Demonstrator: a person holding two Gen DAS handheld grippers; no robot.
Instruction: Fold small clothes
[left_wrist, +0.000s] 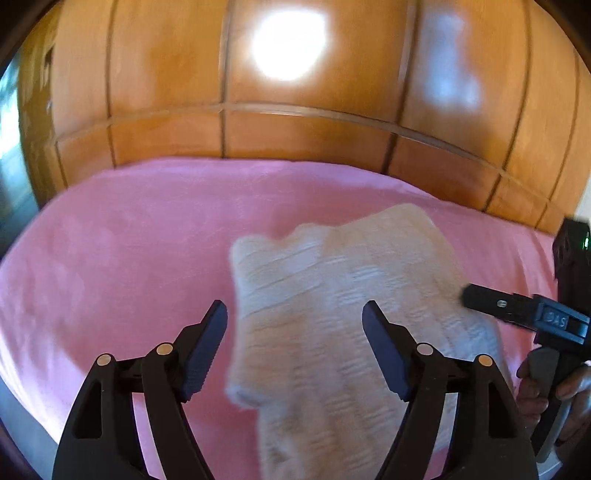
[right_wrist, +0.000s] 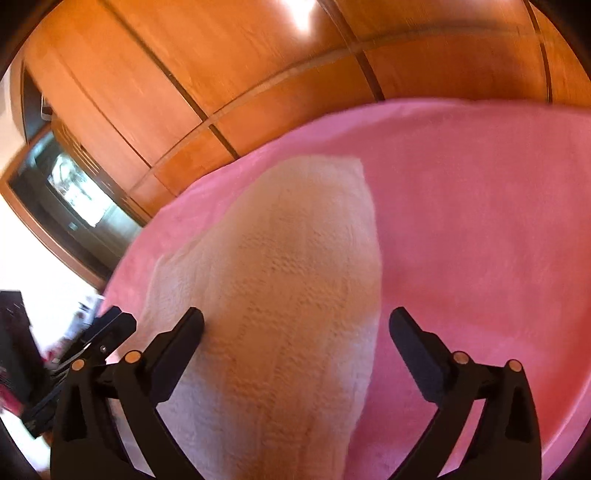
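A cream knitted garment (left_wrist: 332, 295) lies folded lengthwise on the pink bed cover (left_wrist: 129, 240), blurred in both views. My left gripper (left_wrist: 294, 308) hangs just above the garment's left half, open, with nothing pressed between its pads. One of my right gripper's fingers (left_wrist: 491, 304) reaches in over the garment's right edge. In the right wrist view the garment (right_wrist: 295, 277) runs away from me as a long strip. My right gripper (right_wrist: 297, 315) stands wide open astride its near end, left finger at the cloth's side. The left gripper's tip (right_wrist: 110, 328) shows at the left.
Glossy wooden wardrobe panels (left_wrist: 295, 129) rise right behind the bed. A dark framed opening (right_wrist: 74, 192) stands at the far left. A hand (left_wrist: 535, 391) grips the right gripper's handle. Bare pink cover (right_wrist: 480, 221) spreads to the garment's right.
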